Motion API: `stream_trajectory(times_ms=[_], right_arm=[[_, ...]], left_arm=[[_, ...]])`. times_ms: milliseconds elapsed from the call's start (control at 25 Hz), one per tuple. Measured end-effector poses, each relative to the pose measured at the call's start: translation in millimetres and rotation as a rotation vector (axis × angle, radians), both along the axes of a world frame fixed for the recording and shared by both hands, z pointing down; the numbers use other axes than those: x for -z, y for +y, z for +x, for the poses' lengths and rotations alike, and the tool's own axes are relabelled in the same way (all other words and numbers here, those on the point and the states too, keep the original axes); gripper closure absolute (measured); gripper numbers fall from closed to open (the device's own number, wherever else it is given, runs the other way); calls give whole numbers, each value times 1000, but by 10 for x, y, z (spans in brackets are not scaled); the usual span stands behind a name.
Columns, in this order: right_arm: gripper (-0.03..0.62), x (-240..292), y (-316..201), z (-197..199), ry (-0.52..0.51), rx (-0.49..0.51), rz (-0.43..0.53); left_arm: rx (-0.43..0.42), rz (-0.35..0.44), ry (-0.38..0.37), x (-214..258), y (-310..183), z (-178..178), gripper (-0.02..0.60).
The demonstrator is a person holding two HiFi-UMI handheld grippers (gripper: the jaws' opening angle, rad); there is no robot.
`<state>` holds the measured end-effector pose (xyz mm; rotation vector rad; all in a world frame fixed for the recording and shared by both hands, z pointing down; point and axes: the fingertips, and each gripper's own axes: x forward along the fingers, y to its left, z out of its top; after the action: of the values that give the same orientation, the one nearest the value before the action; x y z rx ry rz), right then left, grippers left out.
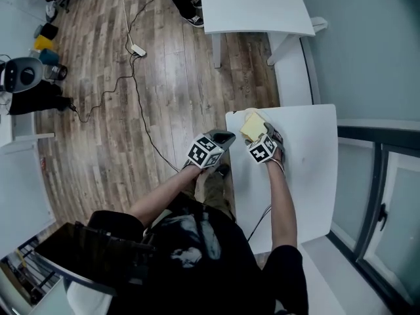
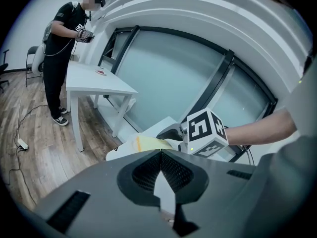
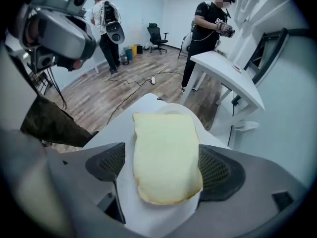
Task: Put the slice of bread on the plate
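Right gripper view, bread slice (image 3: 166,152) between spread right tongs (image 3: 163,168), left tongs (image 2: 161,166) pressed together

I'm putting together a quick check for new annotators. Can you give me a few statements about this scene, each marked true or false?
1. The left tool has its jaws together with nothing between them. True.
2. The jaws of the right tool stand apart, with the slice of bread between them. True.
3. The slice lies at the middle of the white table. False: it is near one corner of it.
4. The floor is grey carpet. False: it is wooden planks.
5. Nobody else is in the room. False: another person stands at a second table.
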<state>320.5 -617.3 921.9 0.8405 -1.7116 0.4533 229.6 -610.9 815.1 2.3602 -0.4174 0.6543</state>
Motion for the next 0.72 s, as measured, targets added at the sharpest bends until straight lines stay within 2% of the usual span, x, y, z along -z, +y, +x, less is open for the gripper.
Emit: stream_trajectory(times_ms=[120,200,240,280,320,400,600,720], right_arm=[[147,72,138,4,-40,-84,-4],[149,245,210,4,-86,-169,43],[184,383,247,0,-120,-219,86],[288,544,291,-4,-158,-277,140],[349,710,347,-10,-200,-340,192],[356,1023,491,-14,-271,-469,286],[528,1747,975,40,-365,-728,534],[585,2160,1258,82,-407,-833,656]], left_arm=[[-20,-7,5,37,69,-1,577],[-38,6,14,114,128,-6,577],[-46,16,22,170,161,-11,577],[-54,30,31,236,194,-22,577],[-60,46,40,306,222,-38,577],[-70,80,55,452,266,-70,577],[-98,179,99,849,466,-108,577],[-79,222,130,1058,559,-123,577]])
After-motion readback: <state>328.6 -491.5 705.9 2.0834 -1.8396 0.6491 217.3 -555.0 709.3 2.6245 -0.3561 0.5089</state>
